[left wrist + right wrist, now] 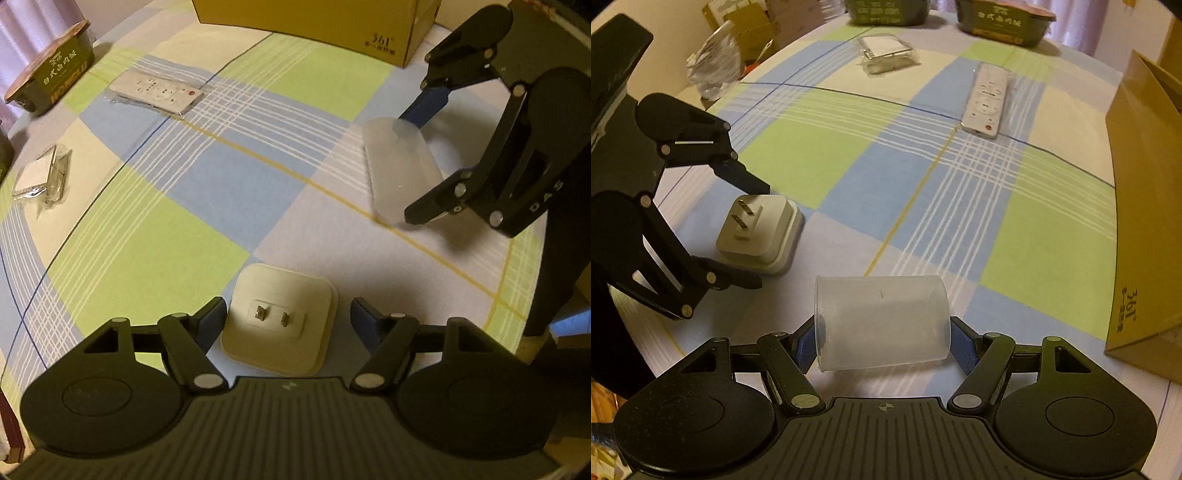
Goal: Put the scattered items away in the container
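Taking the yellow cardboard box (314, 22) as the landmark and reading left to right, the small clear packet (38, 177) lies farthest from it on the checked cloth of the bench (207, 192), and the white remote (157, 90) in its wrapper sits nearer, well short of the box wall; both lie flat and untouched, apparently waiting their turn. Further from the box, the white plug adapter (280, 319) rests prongs up, and the left claw (288, 317) stands apart with a finger on either side of it, not yet touching, seemingly lined up for a pinch across its flat sides. Closer to the box, the frosted plastic cup (882, 323) lies on its side, and the right claw (882, 343) straddles it end to end (rim at one pad, base at the other), apart but just at contact, likely so the cup cannot roll.
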The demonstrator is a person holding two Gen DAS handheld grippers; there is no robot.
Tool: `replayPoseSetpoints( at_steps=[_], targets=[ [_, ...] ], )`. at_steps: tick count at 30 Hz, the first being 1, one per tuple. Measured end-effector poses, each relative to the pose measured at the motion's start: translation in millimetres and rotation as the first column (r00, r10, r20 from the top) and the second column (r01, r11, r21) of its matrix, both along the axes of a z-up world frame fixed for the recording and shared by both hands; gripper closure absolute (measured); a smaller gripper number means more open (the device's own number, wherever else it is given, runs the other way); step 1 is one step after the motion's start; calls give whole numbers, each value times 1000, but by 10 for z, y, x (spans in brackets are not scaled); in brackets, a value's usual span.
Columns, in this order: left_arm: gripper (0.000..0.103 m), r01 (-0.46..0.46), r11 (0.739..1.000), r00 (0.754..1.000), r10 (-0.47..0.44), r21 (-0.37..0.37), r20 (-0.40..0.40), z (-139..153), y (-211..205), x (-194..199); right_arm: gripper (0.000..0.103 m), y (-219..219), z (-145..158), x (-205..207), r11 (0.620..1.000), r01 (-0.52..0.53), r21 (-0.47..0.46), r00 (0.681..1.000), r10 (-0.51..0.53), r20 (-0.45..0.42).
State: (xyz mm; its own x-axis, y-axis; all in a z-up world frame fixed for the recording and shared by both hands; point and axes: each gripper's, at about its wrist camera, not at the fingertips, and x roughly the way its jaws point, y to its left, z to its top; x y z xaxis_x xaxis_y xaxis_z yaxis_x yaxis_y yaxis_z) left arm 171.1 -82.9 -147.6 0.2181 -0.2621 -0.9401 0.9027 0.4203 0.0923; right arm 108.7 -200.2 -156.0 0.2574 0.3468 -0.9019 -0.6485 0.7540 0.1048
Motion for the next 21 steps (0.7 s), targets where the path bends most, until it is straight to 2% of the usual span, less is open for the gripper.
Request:
replayPoseSetpoints(
  at_steps=[4, 5, 11, 17, 21],
  targets=[
    [36, -31, 999, 1000, 31, 16, 0, -33, 18, 14, 30, -27, -40, 5, 1000, 21, 3, 1000, -21, 3],
    [40, -46, 999, 999, 46, 18, -4, -38, 26, 35, 30, -30, -42, 1, 1000, 25, 2, 1000, -25, 3],
    [41, -140, 990, 990, 140, 21, -12, -16, 117, 65, 30, -38, -22, -53, 999, 45, 13, 999, -45, 13],
    [41, -246, 969, 969, 246, -9, -17, 143, 162, -16, 30, -72, 109, -168, 997, 75, 34, 997, -76, 33],
    [41, -322, 945, 947, 321, -52, -27, 306, 160, -95, 30, -129, 265, -252, 994, 94, 50, 994, -96, 55]
  ],
)
